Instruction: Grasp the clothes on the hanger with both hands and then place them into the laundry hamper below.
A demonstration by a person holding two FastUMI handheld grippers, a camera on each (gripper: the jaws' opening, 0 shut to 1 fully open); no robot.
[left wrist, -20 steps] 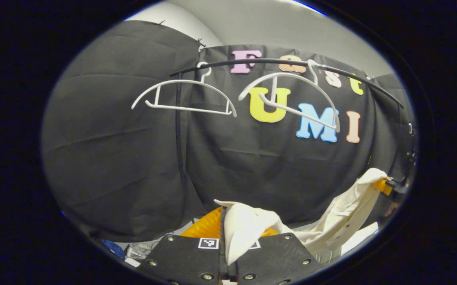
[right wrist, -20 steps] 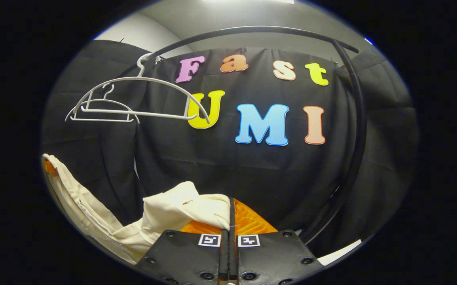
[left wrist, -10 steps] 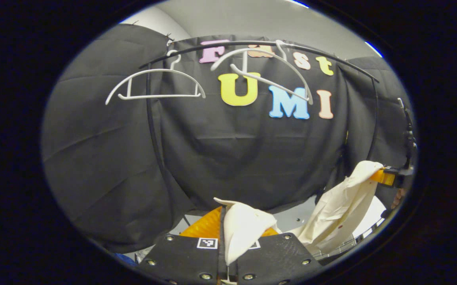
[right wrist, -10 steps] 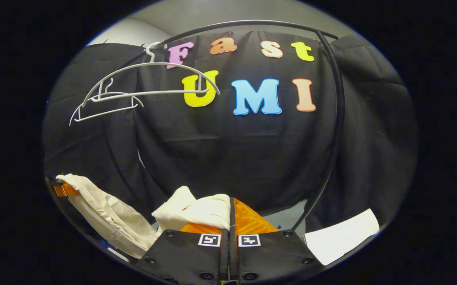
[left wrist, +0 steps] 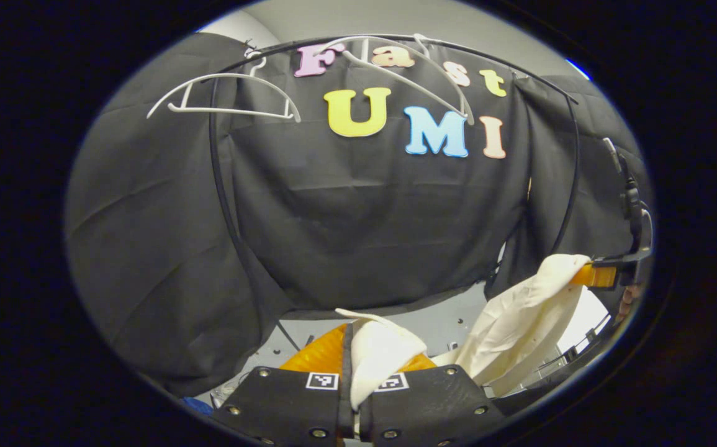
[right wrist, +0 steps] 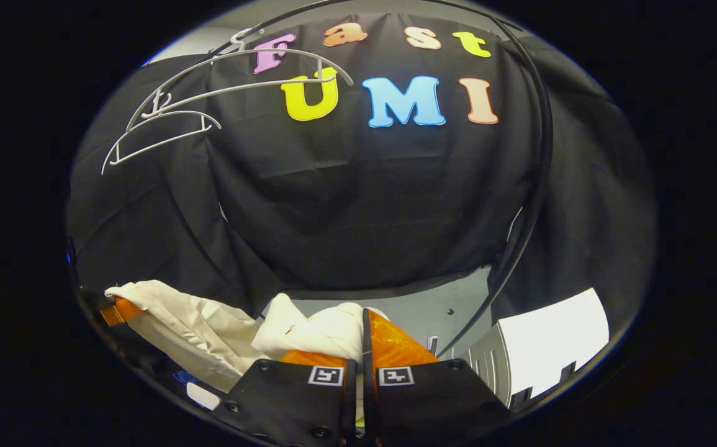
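A cream garment is stretched between both grippers, off the hangers. My left gripper at the bottom of the left gripper view is shut on one bunched end. The rest of the cloth droops toward my right gripper at the far right. In the right gripper view, my right gripper is shut on a fold of the garment, which trails left to the left gripper. The white slatted hamper sits low on the right.
Two bare white hangers hang from the black curved rail high above. The rail's upright pole runs down the right side, and another pole stands at the left. Grey floor lies below the cloth wall.
Both grippers have come down with the garment held between them. The hangers and rail have risen in both views, and the hamper and floor show more at the bottom.
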